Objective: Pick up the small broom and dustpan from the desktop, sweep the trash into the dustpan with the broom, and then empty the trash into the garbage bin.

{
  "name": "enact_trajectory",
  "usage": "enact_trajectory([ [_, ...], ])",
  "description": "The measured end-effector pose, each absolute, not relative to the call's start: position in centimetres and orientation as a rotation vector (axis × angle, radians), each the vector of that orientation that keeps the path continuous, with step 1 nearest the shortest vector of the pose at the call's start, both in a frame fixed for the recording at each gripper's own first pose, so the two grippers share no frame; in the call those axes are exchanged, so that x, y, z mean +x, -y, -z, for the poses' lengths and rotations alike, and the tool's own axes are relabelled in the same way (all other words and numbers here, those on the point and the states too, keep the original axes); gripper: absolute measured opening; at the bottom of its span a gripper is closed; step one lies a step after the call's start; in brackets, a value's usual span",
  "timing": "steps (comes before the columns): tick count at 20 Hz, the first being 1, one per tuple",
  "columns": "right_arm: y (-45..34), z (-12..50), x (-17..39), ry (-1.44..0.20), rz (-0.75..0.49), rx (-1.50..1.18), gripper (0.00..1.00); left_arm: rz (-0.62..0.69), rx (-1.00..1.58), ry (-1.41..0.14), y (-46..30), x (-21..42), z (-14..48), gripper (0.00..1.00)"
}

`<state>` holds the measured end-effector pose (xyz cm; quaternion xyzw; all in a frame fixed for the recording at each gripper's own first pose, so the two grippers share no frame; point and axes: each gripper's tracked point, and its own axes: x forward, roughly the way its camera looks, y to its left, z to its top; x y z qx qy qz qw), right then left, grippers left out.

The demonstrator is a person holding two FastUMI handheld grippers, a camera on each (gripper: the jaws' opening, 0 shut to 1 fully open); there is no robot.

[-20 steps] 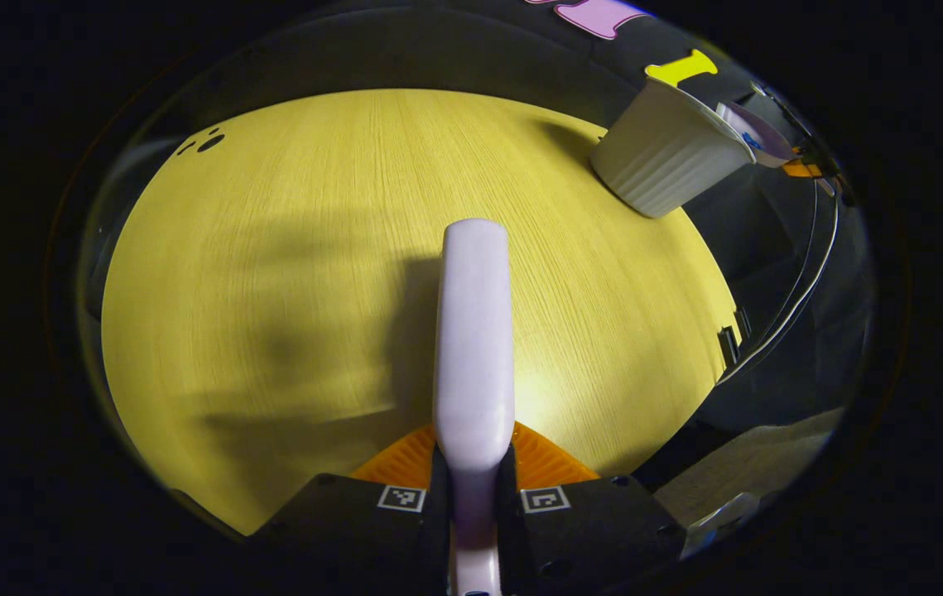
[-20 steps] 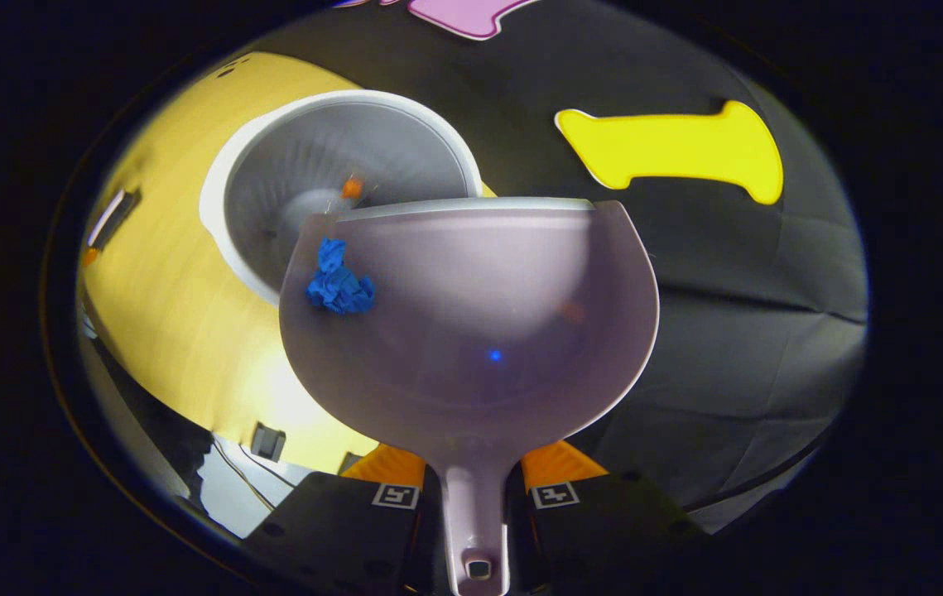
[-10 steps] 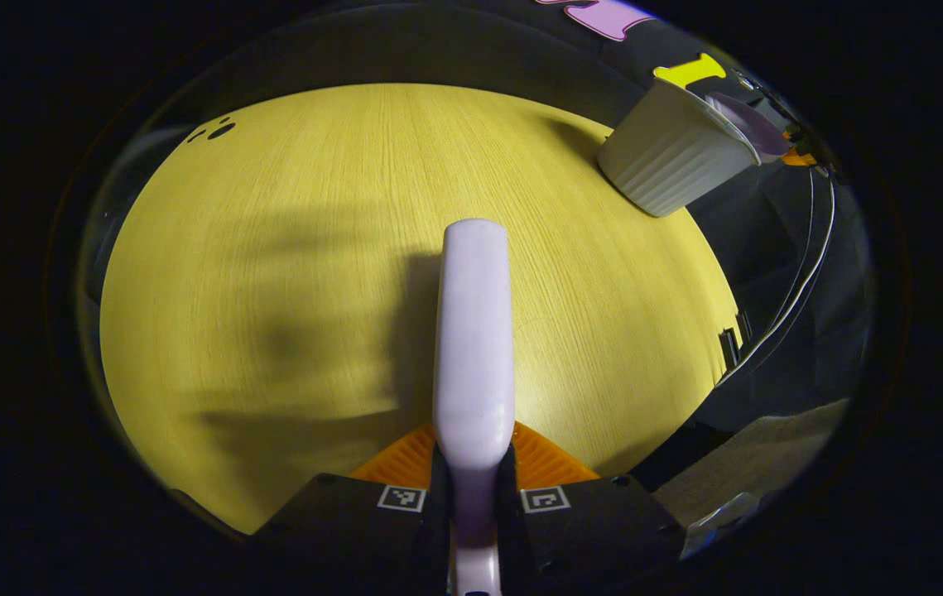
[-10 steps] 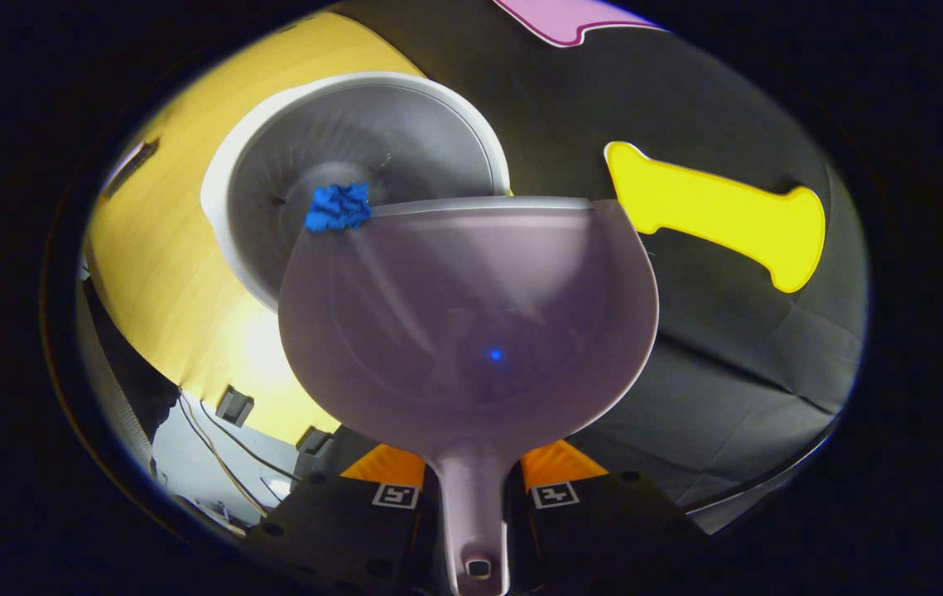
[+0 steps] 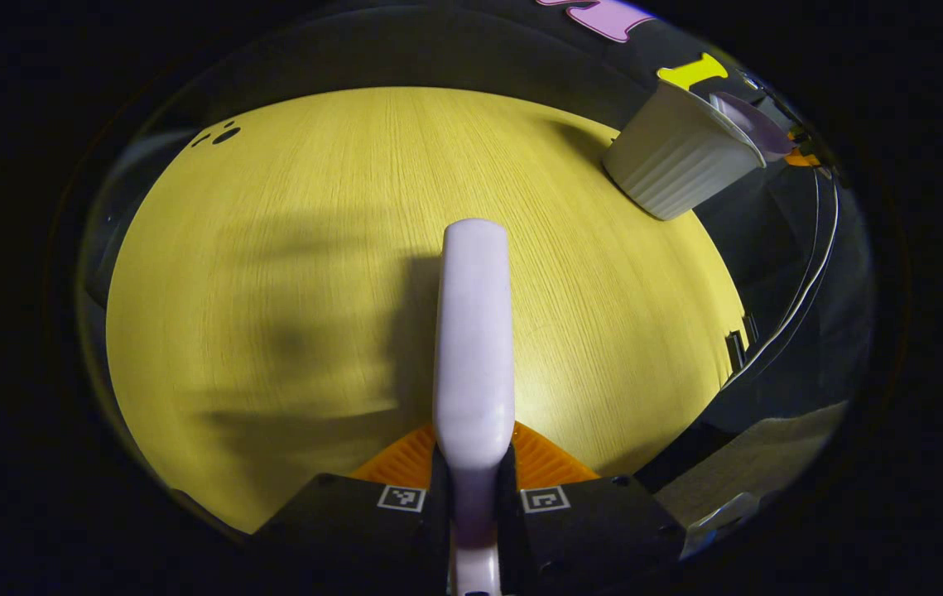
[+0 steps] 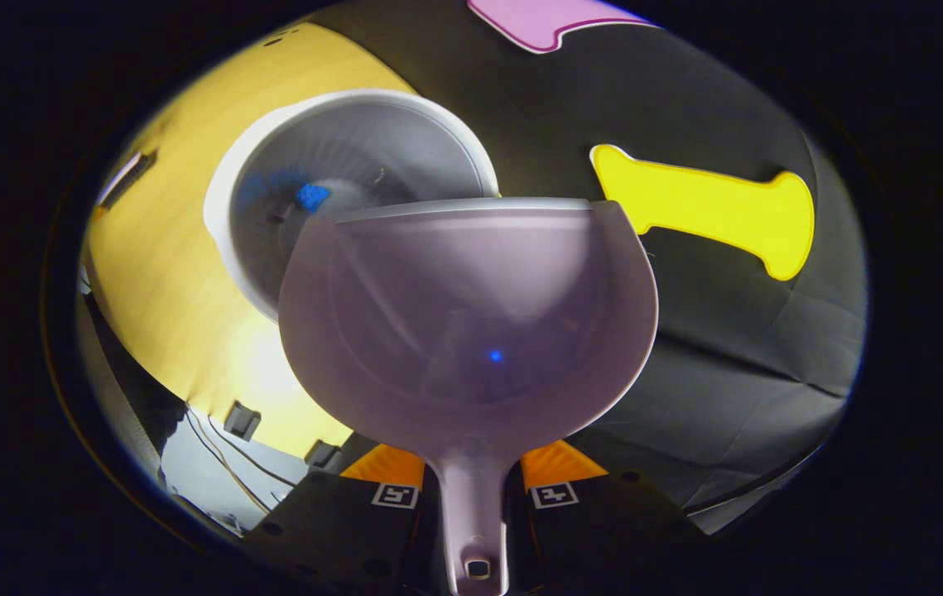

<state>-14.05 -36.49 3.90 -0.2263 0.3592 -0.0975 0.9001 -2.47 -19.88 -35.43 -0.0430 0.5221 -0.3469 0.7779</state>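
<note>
Blue trash (image 6: pixel 312 196) lies inside the bin (image 6: pixel 355 108), beyond the dustpan (image 6: pixel 468 331).

Dim booth, bright glare patch on the yellow desktop (image 5: pixel 314 248), soft shadows, fisheye-bent edges.

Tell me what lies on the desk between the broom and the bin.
Nothing: in the left gripper view, bare desk runs from the broom to the bin.
</note>
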Motion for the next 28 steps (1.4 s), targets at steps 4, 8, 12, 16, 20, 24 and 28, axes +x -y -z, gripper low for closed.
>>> enact_trajectory([
  [4, 35.6, -4.2, -15.8, -0.667, 0.186, -0.368, 0.34, 0.746, -0.076, -1.122, 20.1, -2.2, 35.1, 0.28],
  [8, 34.5, -4.8, -18.0, -0.6, 0.17, -0.284, 0.34, 0.742, -0.051, -1.111, 20.4, -1.8, 34.6, 0.26],
  [12, 31.3, -5.1, -20.8, -0.516, 0.116, -0.212, 0.34, 0.733, -0.029, -1.104, 20.2, -1.1, 34.2, 0.27],
  [16, 26.1, -5.1, -22.7, -0.428, 0.045, -0.134, 0.34, 0.72, -0.007, -1.095, 20.0, -0.7, 34.0, 0.28],
  [20, 18.8, -3.7, -23.1, -0.375, -0.079, -0.056, 0.34, 0.707, 0.014, -1.093, 19.5, -0.4, 33.7, 0.27],
  [24, 11.5, -0.4, -22.8, -0.379, -0.193, 0.015, 0.34, 0.696, 0.044, -1.086, 19.1, -0.1, 33.7, 0.28],
  [28, 5.4, 3.6, -21.7, -0.42, -0.288, 0.085, 0.34, 0.668, 0.077, -1.07, 18.6, 0.4, 33.6, 0.27],
])
